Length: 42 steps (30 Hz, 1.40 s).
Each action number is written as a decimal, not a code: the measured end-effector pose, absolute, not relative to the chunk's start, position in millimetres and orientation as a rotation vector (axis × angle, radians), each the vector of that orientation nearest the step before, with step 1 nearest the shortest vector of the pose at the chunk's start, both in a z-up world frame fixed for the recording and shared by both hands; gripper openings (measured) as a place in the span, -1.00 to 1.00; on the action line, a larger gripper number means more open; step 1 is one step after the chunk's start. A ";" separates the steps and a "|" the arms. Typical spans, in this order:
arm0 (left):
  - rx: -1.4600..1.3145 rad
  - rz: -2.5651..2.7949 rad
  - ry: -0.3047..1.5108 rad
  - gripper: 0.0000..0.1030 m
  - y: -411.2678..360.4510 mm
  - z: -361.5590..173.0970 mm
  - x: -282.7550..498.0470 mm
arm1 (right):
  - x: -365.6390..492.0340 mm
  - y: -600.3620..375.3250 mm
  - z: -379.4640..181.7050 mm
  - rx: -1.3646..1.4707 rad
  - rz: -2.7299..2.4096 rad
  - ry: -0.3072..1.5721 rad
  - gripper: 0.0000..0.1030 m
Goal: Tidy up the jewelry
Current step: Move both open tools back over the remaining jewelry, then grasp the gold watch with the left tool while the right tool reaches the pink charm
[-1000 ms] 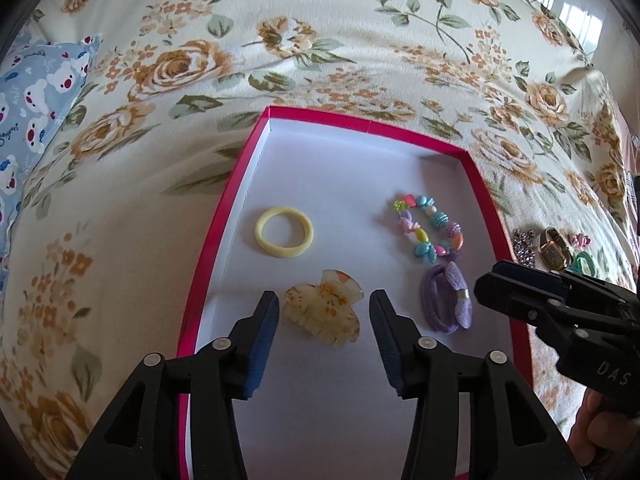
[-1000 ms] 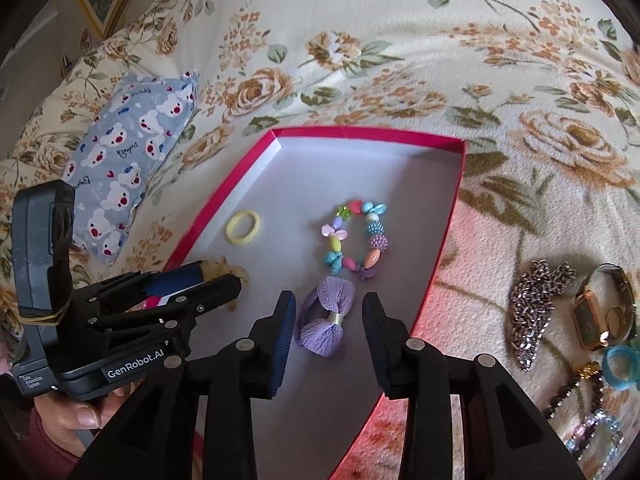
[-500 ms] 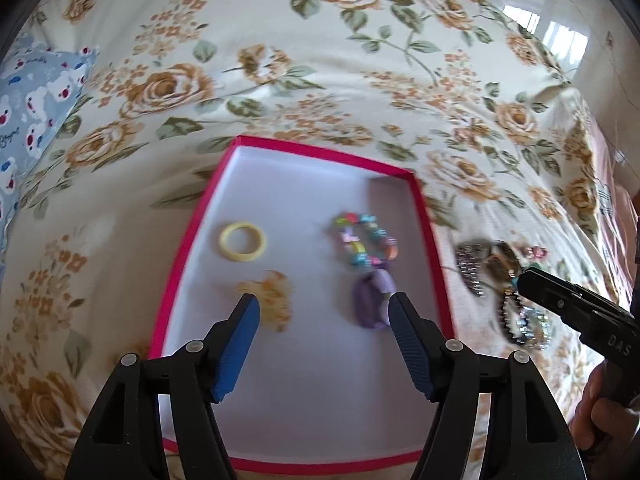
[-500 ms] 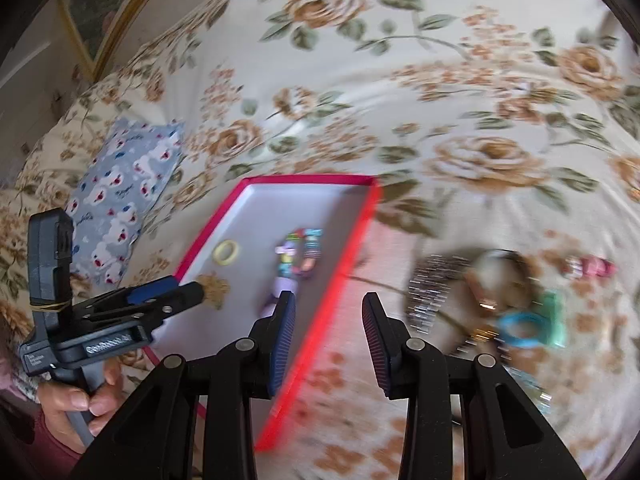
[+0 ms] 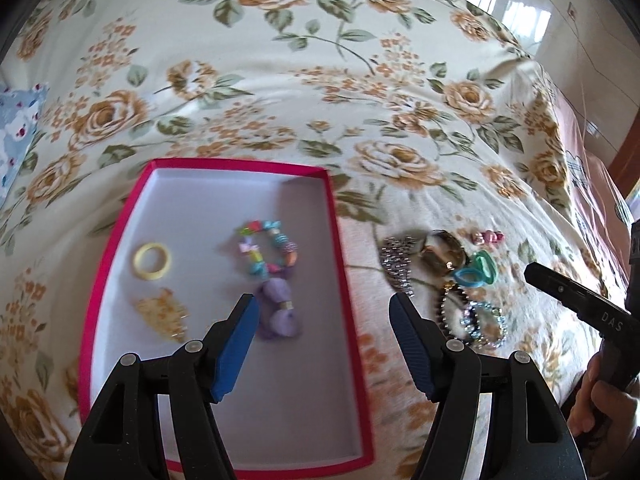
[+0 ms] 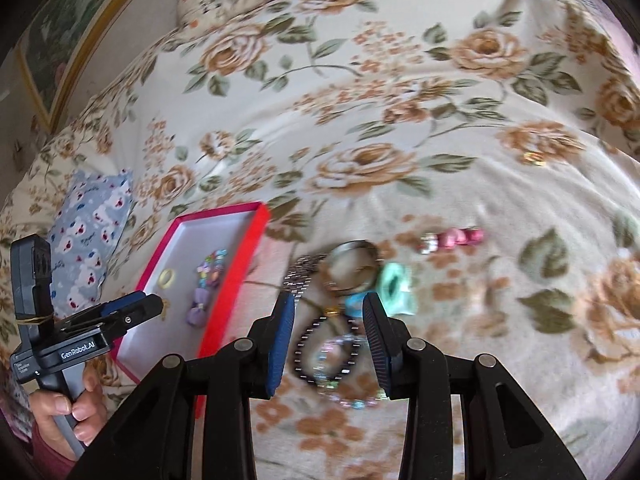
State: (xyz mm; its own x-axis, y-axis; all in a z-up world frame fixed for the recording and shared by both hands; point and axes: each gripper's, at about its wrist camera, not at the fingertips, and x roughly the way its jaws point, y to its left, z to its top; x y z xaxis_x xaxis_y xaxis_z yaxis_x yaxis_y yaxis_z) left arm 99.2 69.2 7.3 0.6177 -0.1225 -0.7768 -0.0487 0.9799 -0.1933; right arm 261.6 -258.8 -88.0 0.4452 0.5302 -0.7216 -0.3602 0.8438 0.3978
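Four pieces lie in the red-rimmed box (image 5: 336, 248) on the flowered bedspread (image 5: 280, 80): a yellow ring (image 5: 152, 261), an amber claw clip (image 5: 162, 312), a pastel bead bracelet (image 5: 267, 247) and a purple hair tie (image 5: 277, 314). My left gripper (image 5: 322, 322) hangs over the box's right rim, fingers spread wide, nothing between them. Right of the box a heap of chains, a watch (image 6: 352, 266), teal clips and bead bracelets (image 6: 328, 350) waits. My right gripper (image 6: 329, 318) hovers above it, fingers partly apart, gripping nothing.
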 end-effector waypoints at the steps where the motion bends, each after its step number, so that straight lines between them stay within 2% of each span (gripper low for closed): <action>1: -0.201 -0.050 0.908 0.31 66.0 7.3 101.0 | 262.1 -263.4 -88.6 0.200 0.549 0.962 -0.26; 12: -0.151 -0.101 0.936 0.32 31.8 3.3 128.2 | 274.3 -293.4 -98.3 0.228 0.494 0.966 -0.26; 15: -0.138 -0.112 0.943 0.32 23.4 1.9 137.2 | 280.2 -298.1 -101.5 0.227 0.489 0.971 -0.17; 18: -0.128 -0.124 0.957 0.32 15.7 -2.1 148.1 | 288.7 -300.8 -102.9 0.199 0.488 0.974 -0.16; 26: -0.125 -0.171 1.002 0.32 -3.6 -16.7 182.8 | 328.3 -287.2 -111.0 -0.134 0.609 0.992 -0.06; 30: -0.139 -0.190 1.024 0.30 -15.0 -27.0 206.2 | 337.4 -273.5 -117.2 -0.287 0.717 0.959 0.15; 33: -0.129 -0.189 1.042 0.28 -24.4 -38.9 224.3 | 342.2 -265.5 -124.2 -0.358 0.757 0.947 0.21; 35: -0.103 -0.180 1.058 0.22 -32.5 -48.8 235.4 | 347.1 -260.4 -131.6 -0.398 0.768 0.952 0.21; 37: -0.091 -0.187 1.085 0.00 -39.6 -61.5 245.5 | 352.6 -257.1 -141.4 -0.427 0.778 0.961 0.21; 38: -0.094 -0.191 1.097 -0.03 -42.9 -66.6 248.7 | 355.5 -256.1 -144.9 -0.437 0.776 0.967 0.21; 40: -0.101 -0.200 1.106 -0.28 -45.2 -73.6 254.7 | 360.3 -255.1 -154.8 -0.461 0.766 0.986 0.18; 41: -0.096 -0.199 1.101 -0.33 -45.7 -74.7 255.9 | 361.7 -255.1 -158.9 -0.464 0.764 0.999 0.14; 42: -0.092 -0.204 1.099 -0.48 -46.8 -75.3 257.1 | 362.4 -255.9 -162.0 -0.458 0.763 1.007 0.04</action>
State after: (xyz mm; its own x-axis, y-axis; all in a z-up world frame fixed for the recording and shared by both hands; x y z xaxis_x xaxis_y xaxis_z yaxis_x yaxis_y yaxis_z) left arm 257.1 -46.8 -75.3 0.4382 -0.2093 -0.8742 0.1179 0.9775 -0.1750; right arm 362.4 -255.9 -162.0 0.3155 0.3550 -0.8800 -0.7512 0.6601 -0.0030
